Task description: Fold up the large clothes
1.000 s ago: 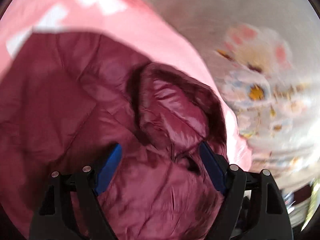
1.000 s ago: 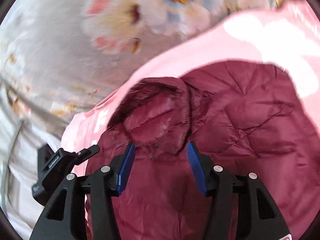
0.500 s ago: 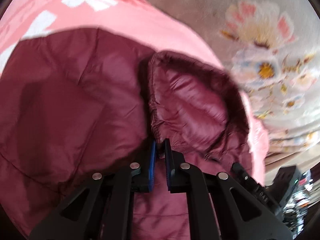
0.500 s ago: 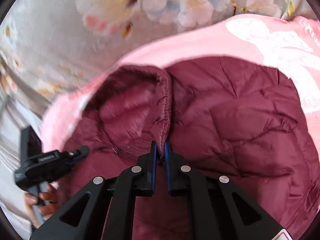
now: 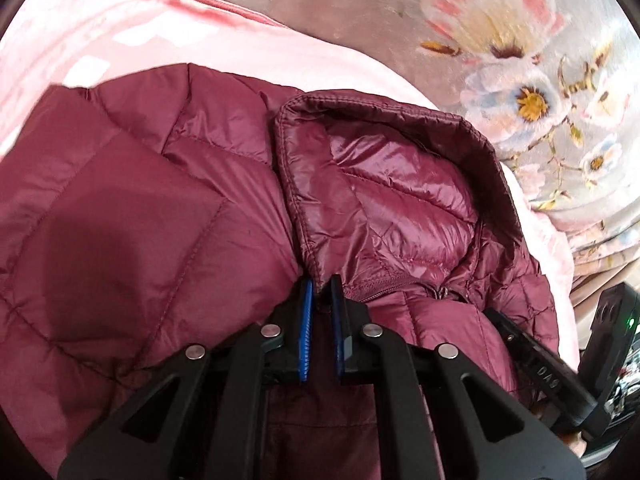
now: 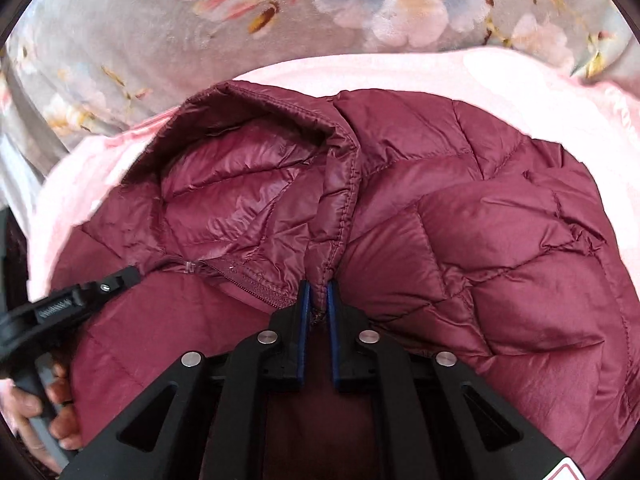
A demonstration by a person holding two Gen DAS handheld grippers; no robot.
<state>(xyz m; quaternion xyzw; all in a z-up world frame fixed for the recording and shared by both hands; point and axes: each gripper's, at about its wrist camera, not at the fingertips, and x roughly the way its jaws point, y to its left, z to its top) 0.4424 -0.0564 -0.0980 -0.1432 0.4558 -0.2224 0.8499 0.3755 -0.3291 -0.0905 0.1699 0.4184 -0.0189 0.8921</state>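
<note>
The maroon jacket (image 5: 132, 208) lies flat on a pink blanket (image 5: 120, 32) over the flowered bedspread (image 5: 520, 40). The left tongs (image 5: 319, 292) have just closed and pinch the hood (image 5: 384, 196) by its left rim at the neck; the right tongs (image 6: 315, 294) have likewise just closed on the hood's right rim. The step in hand looks like folding the hood down onto the body. Lift both corners together, level, carry them toward the near side, and lay the hood flat without dragging the shoulders or bunching the zip (image 6: 248, 276).
</note>
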